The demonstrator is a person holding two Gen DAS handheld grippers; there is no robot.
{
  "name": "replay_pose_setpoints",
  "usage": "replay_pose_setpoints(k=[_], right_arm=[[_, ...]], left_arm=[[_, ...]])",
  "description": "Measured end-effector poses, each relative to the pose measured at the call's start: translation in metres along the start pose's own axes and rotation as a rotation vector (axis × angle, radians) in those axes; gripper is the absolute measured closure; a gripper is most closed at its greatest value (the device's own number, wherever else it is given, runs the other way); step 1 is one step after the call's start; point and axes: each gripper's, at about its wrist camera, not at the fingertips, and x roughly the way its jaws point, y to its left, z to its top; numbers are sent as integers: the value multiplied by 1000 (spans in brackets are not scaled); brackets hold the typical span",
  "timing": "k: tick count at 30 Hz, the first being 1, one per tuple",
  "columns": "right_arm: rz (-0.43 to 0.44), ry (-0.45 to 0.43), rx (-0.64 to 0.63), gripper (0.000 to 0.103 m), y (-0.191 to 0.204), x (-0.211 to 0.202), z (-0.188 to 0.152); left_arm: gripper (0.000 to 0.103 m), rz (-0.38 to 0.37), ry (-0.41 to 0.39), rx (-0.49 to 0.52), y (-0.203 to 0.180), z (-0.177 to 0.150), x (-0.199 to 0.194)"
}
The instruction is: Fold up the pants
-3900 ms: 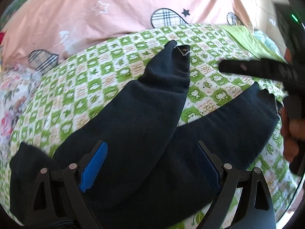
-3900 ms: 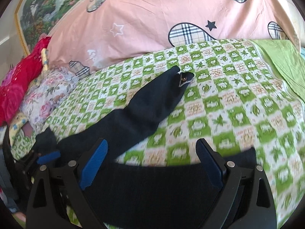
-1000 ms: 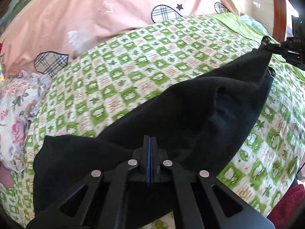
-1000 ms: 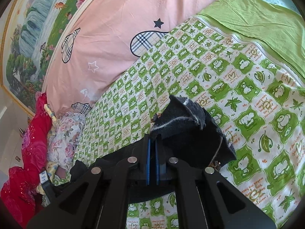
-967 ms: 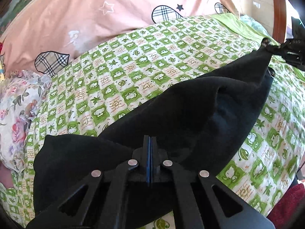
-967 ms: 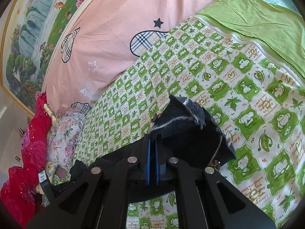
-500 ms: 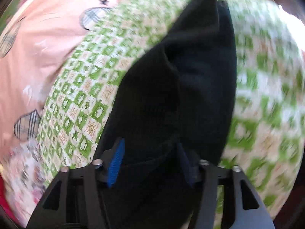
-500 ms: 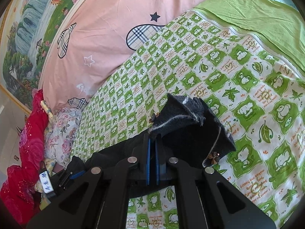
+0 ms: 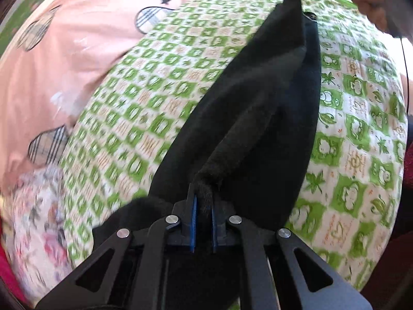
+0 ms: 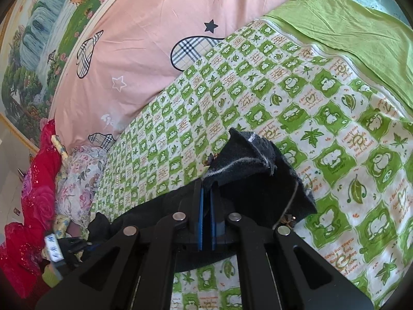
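The left gripper pinches the black pants, which stretch toward one o'clock over the green checkered sheet.

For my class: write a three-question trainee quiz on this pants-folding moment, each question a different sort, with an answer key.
1. True or false: the left gripper is open and clear of the black pants.
2. Multiple choice: the right gripper is shut on A) the pink quilt, B) the pants, C) nothing.
3. Fill in: the pants hang stretched over a checked sheet coloured white and ____.

Key: 1 false, it is clamped on a bunched fold; 2 B; 3 green.
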Motion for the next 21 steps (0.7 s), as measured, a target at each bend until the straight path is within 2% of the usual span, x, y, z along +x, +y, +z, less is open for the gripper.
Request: replay_pose_setpoints(k=[7,11,15,16,17,18,19,21], right_arm=[[-86,44,28,98,-32,15,-26],[-88,38,31,98,-37,13,-26],[-101,74,41,93,-37,14,-27],[-101,69,41,90,-36,11,-27],[-103,61,37,88,-36,6,-29],[-109,48,29,80,-35,1,-30],[-119,34,21,66,-33,-5,-32],[-131,-14,-6,48,-29,-17,-36]], left_arm=[[97,-17,19,-72,-25,-19,5],[95,-13,43,-79,-37,-24,5],[84,2,86,-149,-34,-28,0],[79,3,92,-186,-31,-29,-5],[65,5,96,-221,-30,-31,-10],[54,13,92,-258,-26,-32,-15],[51,24,85,-309,-21,-34,-21],[40,45,84,-424,-9,-38,-31]])
